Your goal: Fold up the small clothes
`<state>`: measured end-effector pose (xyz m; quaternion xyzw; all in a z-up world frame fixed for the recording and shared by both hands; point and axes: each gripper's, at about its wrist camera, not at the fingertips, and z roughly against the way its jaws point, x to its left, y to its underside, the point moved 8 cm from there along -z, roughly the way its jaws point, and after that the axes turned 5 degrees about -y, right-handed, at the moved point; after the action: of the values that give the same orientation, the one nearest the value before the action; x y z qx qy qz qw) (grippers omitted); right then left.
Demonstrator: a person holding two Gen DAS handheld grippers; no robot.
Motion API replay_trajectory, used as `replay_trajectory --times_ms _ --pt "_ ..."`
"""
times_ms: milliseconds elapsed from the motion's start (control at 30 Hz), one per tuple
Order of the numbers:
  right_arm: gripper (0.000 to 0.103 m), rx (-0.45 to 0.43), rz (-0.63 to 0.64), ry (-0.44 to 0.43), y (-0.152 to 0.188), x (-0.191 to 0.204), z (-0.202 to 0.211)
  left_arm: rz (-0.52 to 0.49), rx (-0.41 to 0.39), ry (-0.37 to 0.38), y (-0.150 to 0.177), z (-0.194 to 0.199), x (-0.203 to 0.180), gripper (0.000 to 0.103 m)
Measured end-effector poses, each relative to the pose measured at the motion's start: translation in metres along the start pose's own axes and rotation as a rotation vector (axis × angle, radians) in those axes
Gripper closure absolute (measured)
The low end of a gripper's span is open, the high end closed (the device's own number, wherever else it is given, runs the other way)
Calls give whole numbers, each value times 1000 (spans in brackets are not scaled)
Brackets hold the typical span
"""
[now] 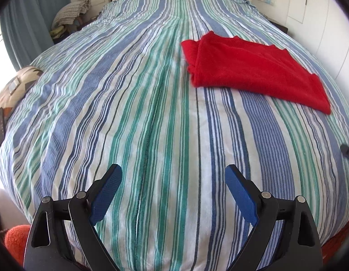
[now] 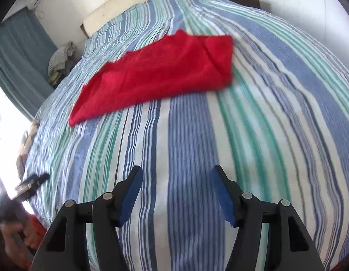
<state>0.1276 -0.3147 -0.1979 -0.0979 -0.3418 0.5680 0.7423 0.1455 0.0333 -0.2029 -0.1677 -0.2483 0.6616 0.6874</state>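
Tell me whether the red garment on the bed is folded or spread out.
Folded. The red garment lies flat on the striped bedspread as a compact shape, with a doubled layer showing along one end.

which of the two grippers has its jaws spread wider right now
The left gripper: its blue pads stand farther apart than those of the right gripper. Both are open and empty above the striped bedspread.

I had bright daylight flooding in from nine o'clock, blown out there; the right wrist view was motion-blurred, and fisheye bulge darkened every corner.
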Motion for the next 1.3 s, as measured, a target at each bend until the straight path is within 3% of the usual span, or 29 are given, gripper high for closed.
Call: replay_trajectory --times_ms 100,233,467,567,600,633,667,700,733,800,933,1033,1167,1233,1300 --pt "38 -94 -62 10 -60 -23 11 24 23 9 8 -8 6 10" --pt "34 -51 -85 14 -112 -48 -15 28 19 12 10 -14 7 10" --pt "29 39 -294 -40 -139 -98 -79 43 54 25 22 -29 17 9" --pt "26 8 -345 -123 -138 -96 -92 50 48 26 20 -30 19 8" --pt "26 12 -354 -188 -138 -87 -97 53 48 27 19 -31 19 7" --pt "34 40 -354 -244 -135 -76 -103 58 49 29 19 -32 19 7" --pt "47 80 -325 -243 -133 -66 -110 61 49 30 18 -33 19 6" --pt "88 118 -281 -185 -129 -59 -116 62 50 30 18 -34 18 6" --pt "90 127 -245 -123 -130 -54 -116 61 50 31 17 -35 18 6" --pt "90 72 -227 -100 -142 -39 -103 64 48 38 16 -35 19 6" --pt "90 7 -87 -163 -180 42 -75 83 56 63 15 -35 21 6" --pt "90 43 41 -254 -193 131 -78 92 56 73 12 -35 22 6" --pt "90 104 177 -314 -177 232 -114 104 54 79 13 -34 24 6" --pt "85 133 211 -295 -162 262 -140 98 53 68 15 -34 24 6" --pt "76 234 197 -302 -137 279 -172 89 51 61 15 -35 23 6"
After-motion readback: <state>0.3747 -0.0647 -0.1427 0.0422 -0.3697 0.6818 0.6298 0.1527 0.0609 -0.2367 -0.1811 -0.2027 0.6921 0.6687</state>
